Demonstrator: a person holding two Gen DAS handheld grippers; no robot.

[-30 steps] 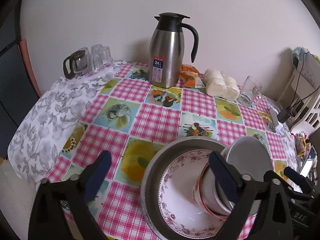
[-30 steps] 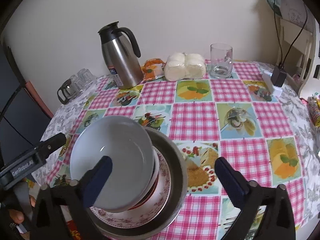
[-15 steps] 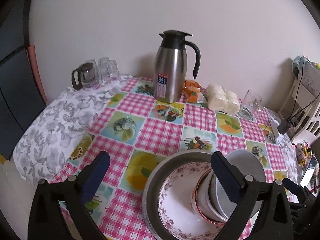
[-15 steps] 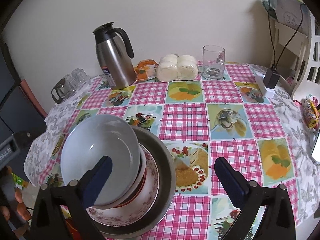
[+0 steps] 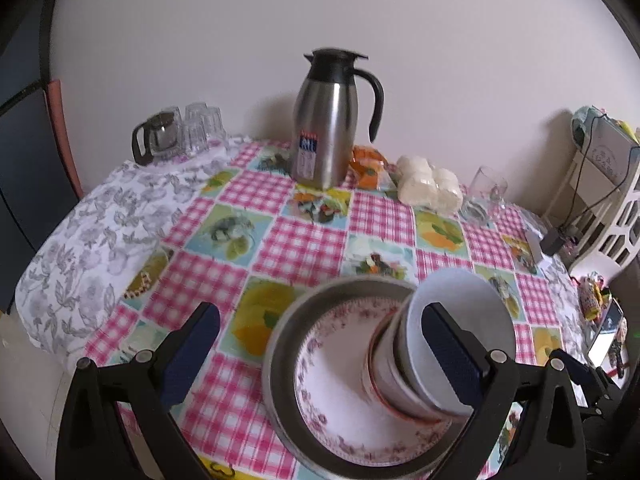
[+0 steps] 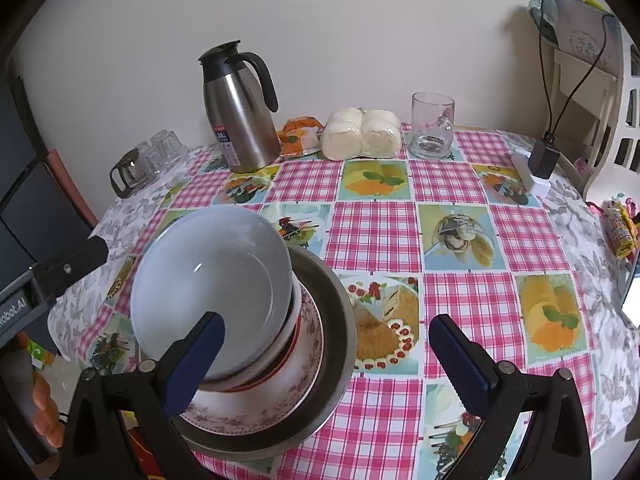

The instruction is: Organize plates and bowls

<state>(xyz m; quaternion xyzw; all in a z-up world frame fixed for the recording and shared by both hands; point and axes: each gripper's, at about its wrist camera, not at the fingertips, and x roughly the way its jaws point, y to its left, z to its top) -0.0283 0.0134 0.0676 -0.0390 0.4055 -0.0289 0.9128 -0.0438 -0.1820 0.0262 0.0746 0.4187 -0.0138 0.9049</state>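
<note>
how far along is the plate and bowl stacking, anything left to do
Mostly done by the look of it: the white bowl sits nested on a red-rimmed bowl, on the floral plate, all inside the metal basin. Nothing is in hand: the left gripper and right gripper are both open and empty. No other loose plates or bowls show on the table, so little seems left.

Bare tablecloth (image 6: 460, 240) lies open right of the stacked bowls (image 6: 212, 288); thermos (image 6: 236, 112) and glass (image 6: 432, 128) line the wall.
</note>
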